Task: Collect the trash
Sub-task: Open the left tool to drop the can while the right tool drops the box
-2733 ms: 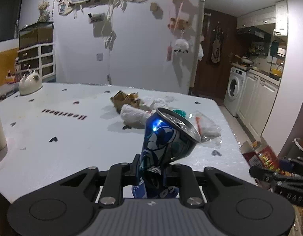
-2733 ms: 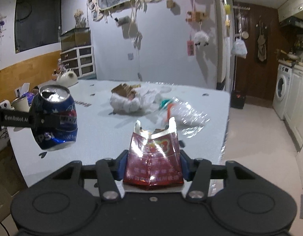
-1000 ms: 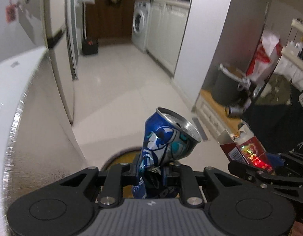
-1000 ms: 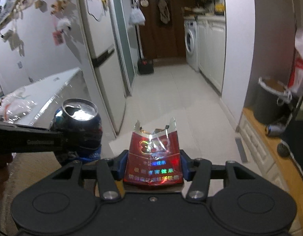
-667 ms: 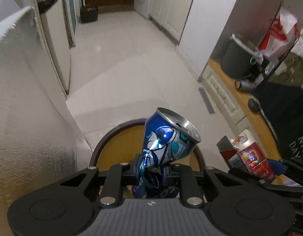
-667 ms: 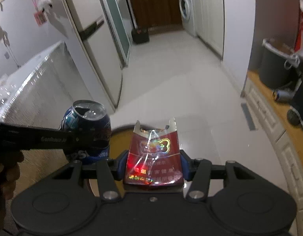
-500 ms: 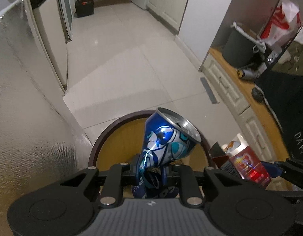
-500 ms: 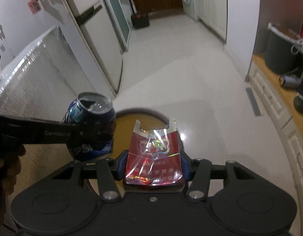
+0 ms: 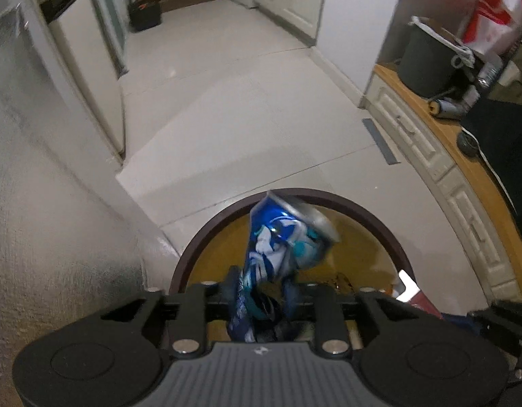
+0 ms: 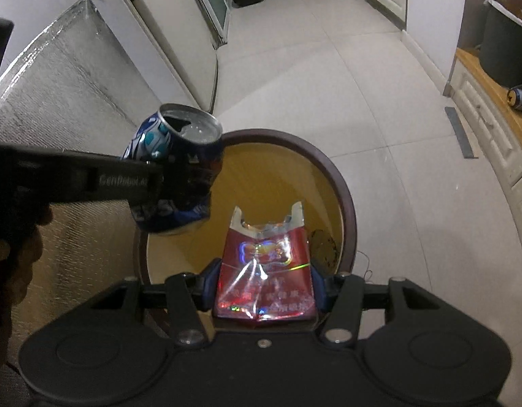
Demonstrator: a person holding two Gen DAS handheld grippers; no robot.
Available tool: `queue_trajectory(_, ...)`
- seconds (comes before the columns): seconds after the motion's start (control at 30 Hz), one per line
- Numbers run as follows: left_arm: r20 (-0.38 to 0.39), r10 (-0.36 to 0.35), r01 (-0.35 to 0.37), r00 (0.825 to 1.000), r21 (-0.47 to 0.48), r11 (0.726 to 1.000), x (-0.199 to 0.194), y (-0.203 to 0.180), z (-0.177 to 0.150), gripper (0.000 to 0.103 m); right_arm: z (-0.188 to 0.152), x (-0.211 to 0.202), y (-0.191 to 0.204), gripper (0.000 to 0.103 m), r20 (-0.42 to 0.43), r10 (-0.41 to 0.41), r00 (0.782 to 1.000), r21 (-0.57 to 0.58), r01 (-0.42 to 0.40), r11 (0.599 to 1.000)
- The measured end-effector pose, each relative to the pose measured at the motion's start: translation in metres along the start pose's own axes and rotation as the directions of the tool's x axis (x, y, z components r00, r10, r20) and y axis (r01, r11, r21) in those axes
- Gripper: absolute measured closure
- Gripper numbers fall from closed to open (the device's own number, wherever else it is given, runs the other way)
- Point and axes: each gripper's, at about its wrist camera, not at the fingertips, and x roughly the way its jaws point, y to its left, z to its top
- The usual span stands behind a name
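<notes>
Pale floor tiles [image 9: 247, 108] fill the left wrist view, with a round bin [image 9: 379, 224] near the bottom. The left tongs [image 9: 262, 300] have just been opening; the crushed blue can [image 9: 281, 240] sits blurred between them, apparently slipping free over the bin mouth. A clean drop needs the tongs centred inside the rim.

Seen from the right wrist, the right tongs [image 10: 264, 285] grip a red cigarette pack [image 10: 264, 271] above the bin's yellow inside [image 10: 261, 183], the can [image 10: 179, 173] to the left. Half a second earlier the can was sharp and firmly pinched, and less of the bin showed.
</notes>
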Motion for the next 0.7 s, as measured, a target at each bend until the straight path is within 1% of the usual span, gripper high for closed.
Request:
queue_trajectory(0.03,-0.007,0.000,0.000,1.000,-0.024,1.000,0.001,0.003,0.000,0.052,0.000,0.001,-0.001,0.049,-0.003,0.000,1.000,0.003,0.000,1.000)
queue_trajectory(0.07,-0.016,-0.001,0.000,1.000,-0.041,0.999,0.002,0.005,0.000,0.046,0.000,0.002,-0.002,0.049,-0.007,0.001,1.000,0.004,-0.001,1.000)
queue_trajectory(0.23,-0.052,-0.049,0.043,0.997,-0.106,0.993,0.000,0.011,-0.001,0.045,0.001,0.005,-0.004,0.049,-0.025,0.004,1.000,0.003,-0.004,1.000)
queue_trajectory(0.37,-0.062,-0.066,0.056,0.996,-0.160,0.986,-0.003,0.019,-0.002,0.036,0.004,0.011,-0.002,0.049,-0.053,0.023,0.998,0.000,-0.023,1.000)
queue_trajectory(0.4,-0.060,-0.070,0.058,0.996,-0.174,0.983,-0.004,0.021,-0.002,0.035,0.003,0.013,0.000,0.049,-0.057,0.027,0.998,-0.001,-0.027,1.000)
queue_trajectory(0.53,-0.058,-0.072,0.059,0.996,-0.206,0.977,-0.007,0.025,-0.004,0.026,0.003,0.018,0.006,0.047,-0.056,0.060,0.997,-0.008,-0.060,0.998)
queue_trajectory(0.6,-0.063,-0.070,0.055,0.996,-0.215,0.975,-0.007,0.026,-0.004,0.023,0.002,0.020,0.010,0.033,-0.060,0.081,0.995,-0.015,-0.082,0.997)
queue_trajectory(0.63,-0.066,-0.069,0.053,0.995,-0.220,0.974,-0.007,0.026,-0.005,0.021,0.001,0.019,0.013,0.026,-0.063,0.077,0.995,-0.027,-0.079,0.997)
queue_trajectory(0.7,-0.070,-0.070,0.052,0.995,-0.231,0.972,-0.008,0.027,-0.006,0.019,-0.001,0.017,0.018,0.025,-0.066,0.058,0.996,-0.064,-0.062,0.996)
